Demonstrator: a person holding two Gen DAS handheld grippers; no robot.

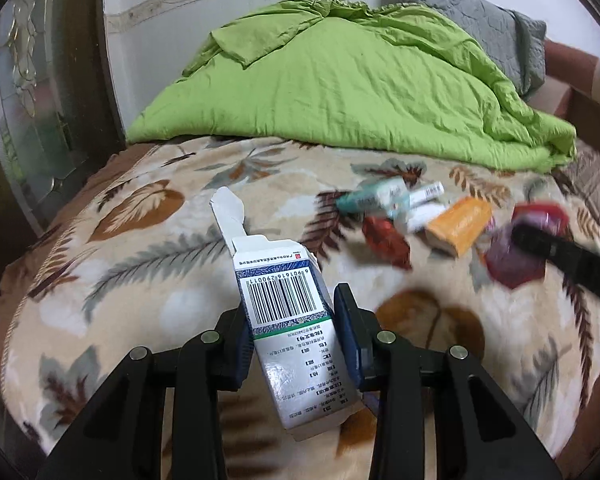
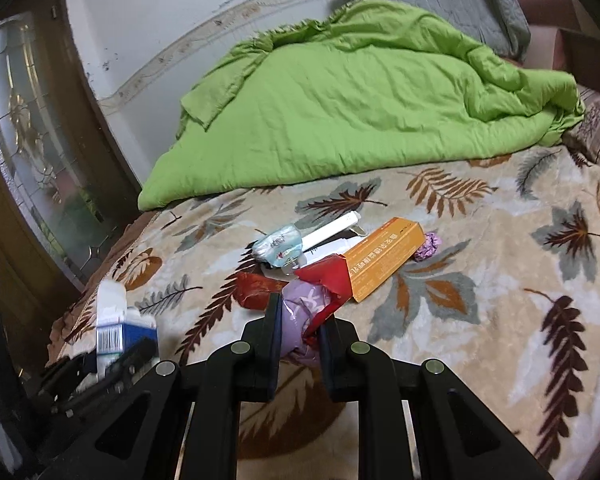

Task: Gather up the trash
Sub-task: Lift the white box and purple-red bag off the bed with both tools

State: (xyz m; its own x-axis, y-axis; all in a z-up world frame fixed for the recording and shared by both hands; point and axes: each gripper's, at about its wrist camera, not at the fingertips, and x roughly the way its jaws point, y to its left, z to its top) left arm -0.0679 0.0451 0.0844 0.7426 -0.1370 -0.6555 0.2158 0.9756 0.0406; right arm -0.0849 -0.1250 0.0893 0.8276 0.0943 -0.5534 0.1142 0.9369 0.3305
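White barcoded carton tilted, flap open — wrappers heaped on blanket.

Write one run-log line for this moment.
left gripper: shut on white box | right gripper: shut on purple wrapper | orange box: on blanket

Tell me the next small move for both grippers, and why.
Probably lift both grippers off the blanket and carry their loads away. The left gripper is already clamped on the white and blue box, and the right gripper is closed on the purple and red wrapper. The orange box and other scraps lie loose for later.
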